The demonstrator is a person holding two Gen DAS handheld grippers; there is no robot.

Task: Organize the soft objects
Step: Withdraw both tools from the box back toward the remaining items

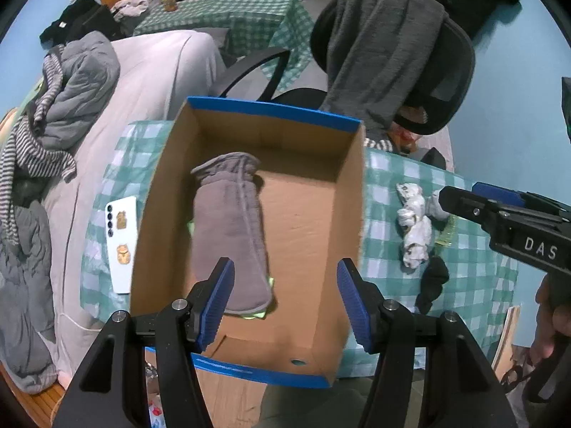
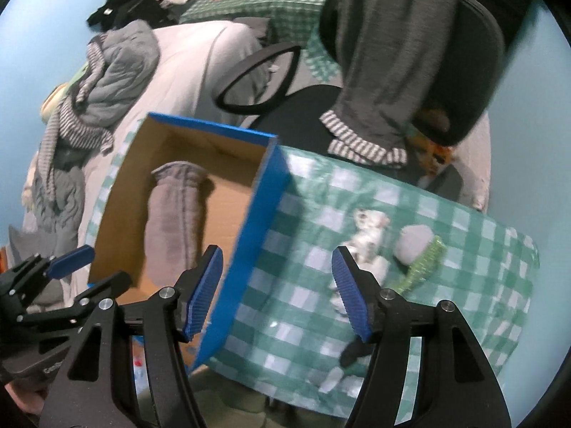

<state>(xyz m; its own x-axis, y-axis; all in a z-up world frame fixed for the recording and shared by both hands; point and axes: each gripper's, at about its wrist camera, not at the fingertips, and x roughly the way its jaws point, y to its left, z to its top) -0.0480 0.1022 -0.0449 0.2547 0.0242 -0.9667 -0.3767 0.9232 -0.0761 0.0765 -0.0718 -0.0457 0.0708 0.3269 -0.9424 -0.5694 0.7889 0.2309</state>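
Both tongs gape empty, left tongs (image 1: 285, 299) over the box (image 1: 351, 185) holding a grey sock (image 1: 232, 228), right tongs (image 2: 276, 292) aimed at the white sock (image 2: 367, 239)

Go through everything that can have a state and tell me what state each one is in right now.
Left gripper: open, empty.
Right gripper: open, empty.
Cardboard box: open-topped.
Gray sock: lying in the box.
White sock: crumpled on the tablecloth.
Black sock: bunched on the tablecloth.

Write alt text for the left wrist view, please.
An open left gripper hovers over a cardboard box holding a rolled grey cloth. To the right, white socks and a black sock lie on the checked tablecloth.
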